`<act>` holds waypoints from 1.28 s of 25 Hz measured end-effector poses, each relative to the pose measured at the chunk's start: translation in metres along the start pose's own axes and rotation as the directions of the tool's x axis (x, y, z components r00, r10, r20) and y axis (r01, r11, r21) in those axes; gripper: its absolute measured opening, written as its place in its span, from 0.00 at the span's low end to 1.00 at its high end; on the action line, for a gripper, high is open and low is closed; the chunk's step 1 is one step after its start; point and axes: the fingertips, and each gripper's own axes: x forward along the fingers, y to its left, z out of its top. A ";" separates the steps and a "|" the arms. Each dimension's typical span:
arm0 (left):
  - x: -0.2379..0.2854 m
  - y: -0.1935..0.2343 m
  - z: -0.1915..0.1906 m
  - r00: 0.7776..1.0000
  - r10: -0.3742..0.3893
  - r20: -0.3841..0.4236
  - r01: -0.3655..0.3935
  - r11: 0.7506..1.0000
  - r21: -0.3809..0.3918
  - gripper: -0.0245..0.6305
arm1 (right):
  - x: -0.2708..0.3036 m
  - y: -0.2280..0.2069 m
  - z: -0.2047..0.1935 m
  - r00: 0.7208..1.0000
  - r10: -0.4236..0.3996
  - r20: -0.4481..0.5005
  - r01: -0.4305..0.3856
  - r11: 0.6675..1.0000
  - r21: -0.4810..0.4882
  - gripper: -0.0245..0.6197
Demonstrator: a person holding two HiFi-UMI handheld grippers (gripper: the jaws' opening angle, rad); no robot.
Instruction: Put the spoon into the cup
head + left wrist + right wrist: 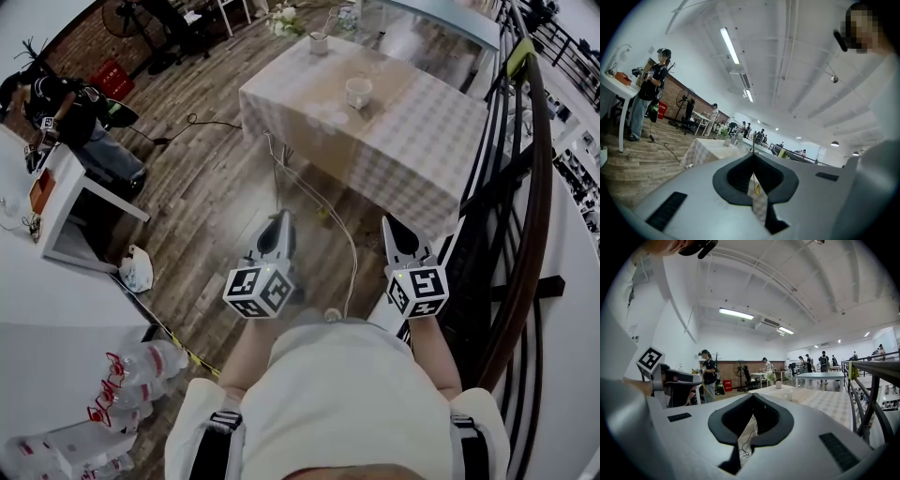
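A white cup (358, 92) stands on a table with a checked cloth (412, 150), well ahead of me across the wooden floor. I cannot make out the spoon at this distance. My left gripper (280, 220) and right gripper (391, 225) are held side by side in front of my body, pointing level toward the table. Both are shut with nothing in them. In the left gripper view the closed tips (753, 153) line up with the far table (710, 147). In the right gripper view the closed tips (753, 395) sit left of the cup (787, 394).
A dark railing (525, 206) runs along my right side. A cable (319, 202) trails over the floor toward the table. At the left a person (56, 103) stands by a white desk (89, 202). Packs of water bottles (131, 375) lie near my left foot. A second small cup (320, 42) stands at the table's far end.
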 end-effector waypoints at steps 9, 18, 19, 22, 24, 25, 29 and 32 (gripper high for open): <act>0.020 0.004 -0.004 1.000 -0.013 -0.028 0.013 1.000 0.007 0.04 | 0.015 -0.008 -0.010 1.000 -0.004 -0.030 0.005 1.000 0.012 0.04; 0.063 0.031 0.002 0.999 -0.023 -0.035 0.023 1.000 -0.006 0.04 | 0.061 -0.022 -0.013 0.999 -0.017 -0.045 0.017 1.000 0.007 0.04; 0.069 0.035 0.004 0.999 -0.023 -0.035 0.023 1.000 -0.008 0.04 | 0.069 -0.024 -0.013 0.999 -0.018 -0.047 0.018 1.000 0.006 0.04; 0.088 0.049 0.012 0.999 -0.026 -0.030 0.025 1.000 -0.012 0.04 | 0.095 -0.026 -0.009 0.999 -0.012 -0.050 0.012 1.000 -0.006 0.04; 0.103 0.058 0.019 0.999 -0.029 -0.027 0.028 1.000 -0.012 0.04 | 0.114 -0.028 -0.004 0.999 -0.010 -0.045 0.010 1.000 -0.012 0.04; 0.110 0.063 0.023 0.999 -0.030 -0.027 0.029 1.000 -0.012 0.04 | 0.125 -0.029 -0.001 0.999 -0.011 -0.042 0.010 1.000 -0.010 0.04; 0.137 0.082 0.034 0.999 -0.024 -0.029 0.023 1.000 -0.021 0.04 | 0.162 -0.033 0.008 0.999 -0.014 -0.036 0.014 1.000 0.001 0.04; 0.161 0.090 0.040 0.999 -0.022 -0.034 0.021 0.999 -0.028 0.04 | 0.184 -0.044 0.017 0.999 -0.016 -0.034 0.016 1.000 -0.002 0.04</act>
